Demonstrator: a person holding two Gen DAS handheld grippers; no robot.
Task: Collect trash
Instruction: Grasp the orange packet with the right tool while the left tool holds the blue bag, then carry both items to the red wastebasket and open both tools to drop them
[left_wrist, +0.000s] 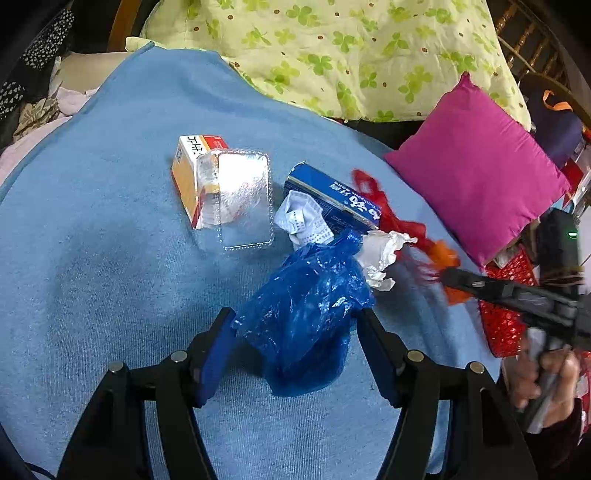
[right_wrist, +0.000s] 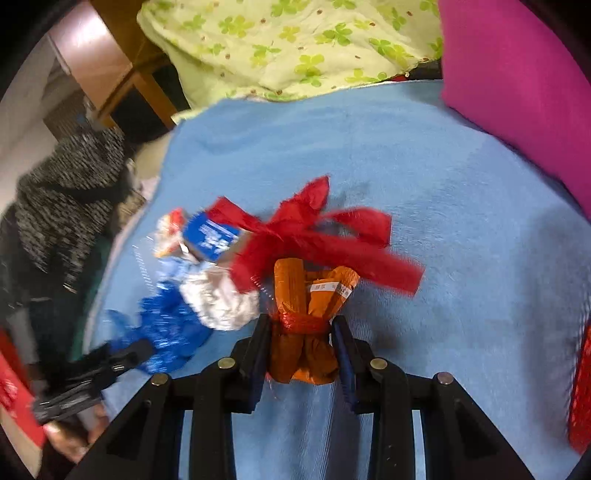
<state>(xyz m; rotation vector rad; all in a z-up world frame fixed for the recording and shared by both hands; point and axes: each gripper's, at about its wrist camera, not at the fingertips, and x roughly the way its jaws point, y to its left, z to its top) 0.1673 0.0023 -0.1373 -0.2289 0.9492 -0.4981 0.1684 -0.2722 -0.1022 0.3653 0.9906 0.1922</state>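
Note:
A crumpled blue plastic bag (left_wrist: 306, 314) lies on the blue blanket (left_wrist: 110, 240) between the fingers of my left gripper (left_wrist: 295, 325), which stands open around it. Behind the bag are crumpled white paper (left_wrist: 380, 254), a white tissue (left_wrist: 303, 221), a blue carton (left_wrist: 332, 199), a clear plastic tray (left_wrist: 243, 199) and a yellow box (left_wrist: 188, 173). My right gripper (right_wrist: 301, 332) is shut on an orange wrapper bundle (right_wrist: 306, 295) tied with red mesh strips (right_wrist: 314, 236), lifted off the blanket. In the left wrist view it shows blurred at the right edge.
A pink cushion (left_wrist: 476, 173) sits at the right on the blanket, with a green clover quilt (left_wrist: 332, 48) behind it. A red mesh basket (left_wrist: 502, 325) stands at the right edge, under the right gripper's arm. Dark clothes (right_wrist: 66, 206) pile up on the left.

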